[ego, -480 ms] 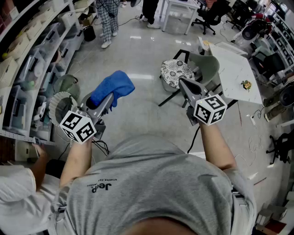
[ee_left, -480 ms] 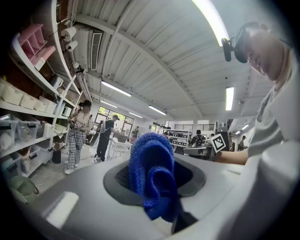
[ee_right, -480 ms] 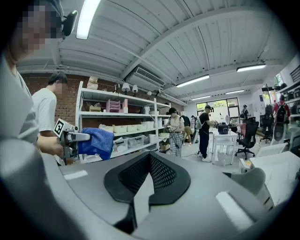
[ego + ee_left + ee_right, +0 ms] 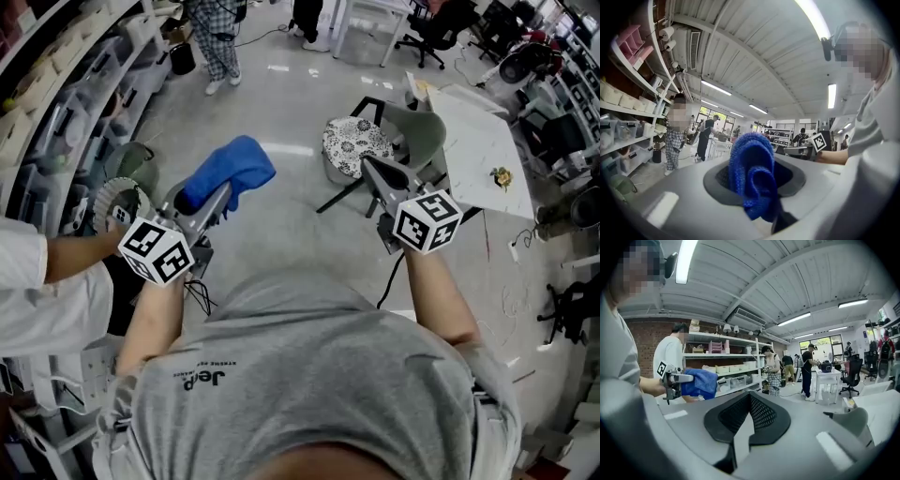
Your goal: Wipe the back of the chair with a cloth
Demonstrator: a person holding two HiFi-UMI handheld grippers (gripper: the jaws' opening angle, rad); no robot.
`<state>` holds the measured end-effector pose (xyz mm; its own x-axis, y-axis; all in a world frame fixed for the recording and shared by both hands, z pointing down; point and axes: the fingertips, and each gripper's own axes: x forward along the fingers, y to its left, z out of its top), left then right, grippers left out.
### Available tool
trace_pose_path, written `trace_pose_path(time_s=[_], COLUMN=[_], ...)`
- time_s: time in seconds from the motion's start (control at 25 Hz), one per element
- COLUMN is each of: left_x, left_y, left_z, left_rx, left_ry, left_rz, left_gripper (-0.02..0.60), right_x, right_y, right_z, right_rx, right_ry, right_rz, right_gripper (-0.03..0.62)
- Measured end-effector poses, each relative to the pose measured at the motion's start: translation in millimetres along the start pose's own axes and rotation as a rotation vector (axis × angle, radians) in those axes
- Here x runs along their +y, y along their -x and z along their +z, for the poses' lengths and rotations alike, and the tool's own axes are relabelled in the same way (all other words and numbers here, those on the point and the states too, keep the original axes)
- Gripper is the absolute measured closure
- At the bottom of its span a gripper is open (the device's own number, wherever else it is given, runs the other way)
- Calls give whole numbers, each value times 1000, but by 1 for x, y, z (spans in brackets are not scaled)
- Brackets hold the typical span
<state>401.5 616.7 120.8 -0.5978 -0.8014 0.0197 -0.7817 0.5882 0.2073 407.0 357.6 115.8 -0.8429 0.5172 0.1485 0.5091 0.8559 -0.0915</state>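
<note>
In the head view my left gripper (image 4: 223,187) is shut on a blue cloth (image 4: 228,169), which bunches out past its tip above the floor. My right gripper (image 4: 368,166) is shut and empty, its tip over the near edge of the chair's patterned seat cushion (image 4: 354,142). The grey-green chair back (image 4: 424,133) stands just right of that tip, apart from both grippers. In the left gripper view the cloth (image 4: 752,180) fills the space between the jaws. The right gripper view shows the cloth (image 4: 699,382) at left and the chair back (image 4: 851,421) at lower right.
Shelves with bins (image 4: 66,89) run along the left. A white fan (image 4: 114,204) stands by them, and a person in a white sleeve (image 4: 42,281) reaches toward it. A white table (image 4: 480,141) sits right of the chair. People (image 4: 214,37) stand farther off.
The person at the left has stretched an arm out toward the fan. Both grippers hold nearly the same place, the cloth still gripped.
</note>
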Motion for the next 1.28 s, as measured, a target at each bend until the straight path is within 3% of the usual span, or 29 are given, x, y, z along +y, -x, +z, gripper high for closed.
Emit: trace_pose_path(time_s=[0.32, 0.64, 1.0, 1.28], left_x=[-45, -61, -22, 62], left_y=[-60, -88, -120, -173], left_z=[-10, -15, -27, -27], left_rx=[23, 50, 66, 57], left_ry=[1, -8, 35, 61], left_rz=[28, 21, -23, -116], left_gripper=[397, 397, 397, 397], right_x=[-52, -69, -87, -115], right_y=[30, 35, 6, -62], right_z=[-6, -21, -24, -20], right_rx=[-6, -1, 28, 39], right_ry=[-2, -18, -19, -18], right_rz=[55, 94, 59, -18], right_gripper=[594, 594, 594, 594])
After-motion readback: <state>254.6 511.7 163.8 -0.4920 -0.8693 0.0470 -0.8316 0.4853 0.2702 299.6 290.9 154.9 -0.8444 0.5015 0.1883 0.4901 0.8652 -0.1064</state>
